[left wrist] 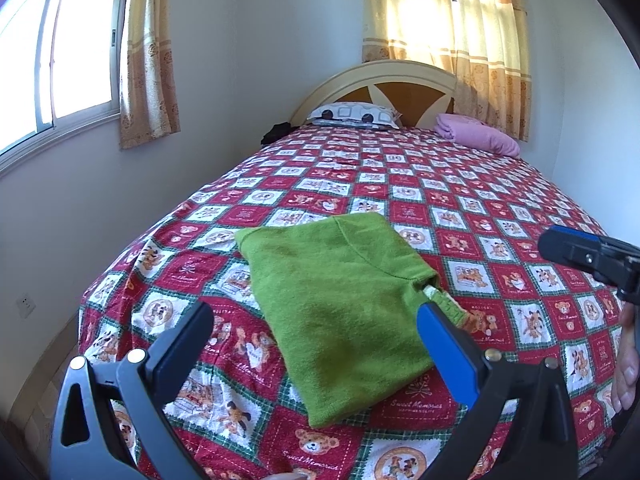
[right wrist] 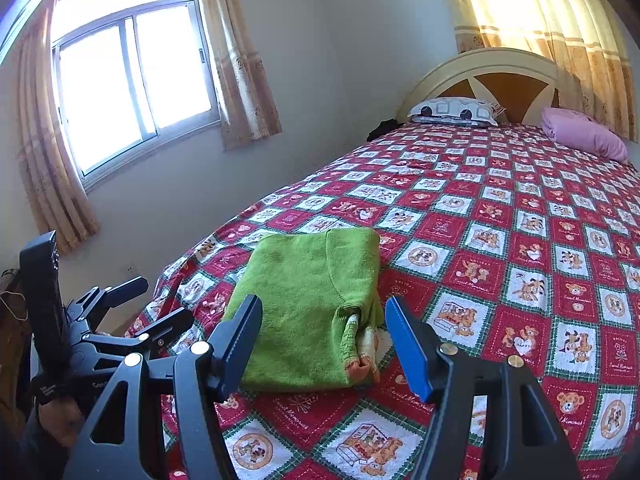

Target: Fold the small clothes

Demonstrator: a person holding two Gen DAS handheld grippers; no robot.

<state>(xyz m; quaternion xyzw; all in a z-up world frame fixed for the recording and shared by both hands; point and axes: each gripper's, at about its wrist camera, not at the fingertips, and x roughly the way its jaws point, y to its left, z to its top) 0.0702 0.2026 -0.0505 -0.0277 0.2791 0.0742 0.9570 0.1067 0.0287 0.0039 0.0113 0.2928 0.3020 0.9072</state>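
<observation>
A small green knit garment [left wrist: 340, 300] lies folded into a compact rectangle on the red patterned bedspread [left wrist: 440, 200], near the foot of the bed. A striped cuff [left wrist: 448, 304] pokes out at its right side. My left gripper [left wrist: 316, 320] is open and empty, held just above and in front of the garment. In the right wrist view the garment [right wrist: 308, 304] lies straight ahead with the cuff [right wrist: 360, 344] at its near right corner. My right gripper [right wrist: 324, 320] is open and empty, close in front of it. The left gripper [right wrist: 120, 312] shows at the left, the right gripper [left wrist: 576, 252] at the other view's right edge.
A patterned pillow [left wrist: 356, 114] and a folded pink blanket [left wrist: 476, 134] lie at the wooden headboard [left wrist: 380, 80]. A dark item [left wrist: 276, 132] sits at the bed's far left corner. A window [right wrist: 128, 84] and curtains [right wrist: 240, 52] are on the left wall.
</observation>
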